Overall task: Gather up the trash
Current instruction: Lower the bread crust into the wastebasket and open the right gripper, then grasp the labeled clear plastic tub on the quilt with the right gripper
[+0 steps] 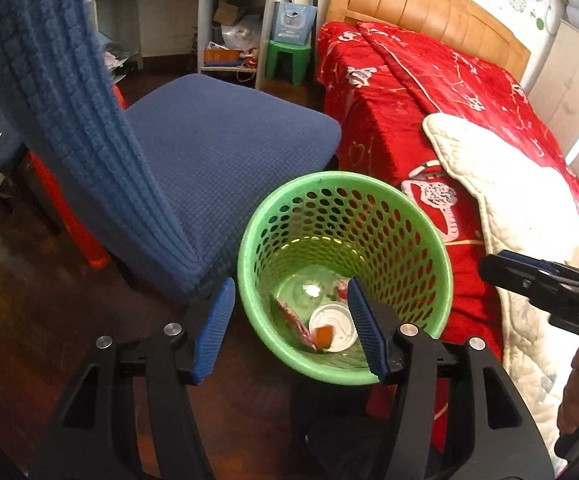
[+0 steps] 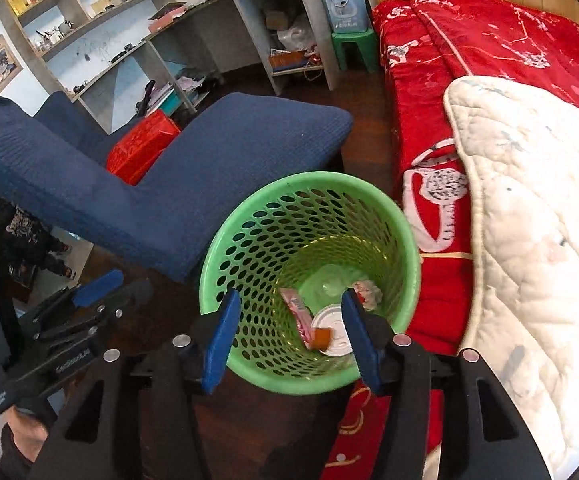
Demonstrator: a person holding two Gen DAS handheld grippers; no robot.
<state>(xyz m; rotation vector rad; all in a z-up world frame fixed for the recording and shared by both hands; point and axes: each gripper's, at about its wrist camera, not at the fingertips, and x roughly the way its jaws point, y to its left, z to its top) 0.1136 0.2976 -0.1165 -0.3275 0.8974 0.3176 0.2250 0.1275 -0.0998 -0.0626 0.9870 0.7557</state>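
The left gripper (image 1: 289, 322) sits at the bottom middle of its own picture. Its two blue fingers (image 1: 214, 330) are spread wide apart, and nothing is between them. In the right wrist picture it shows again at the lower left, with a bit of the person's hand (image 2: 25, 432) under it.

The right gripper (image 2: 287, 334) also sits at the bottom middle of its own picture. Its blue fingers (image 2: 221, 340) are wide apart too, with nothing held. It pokes in at the right edge of the left wrist picture.
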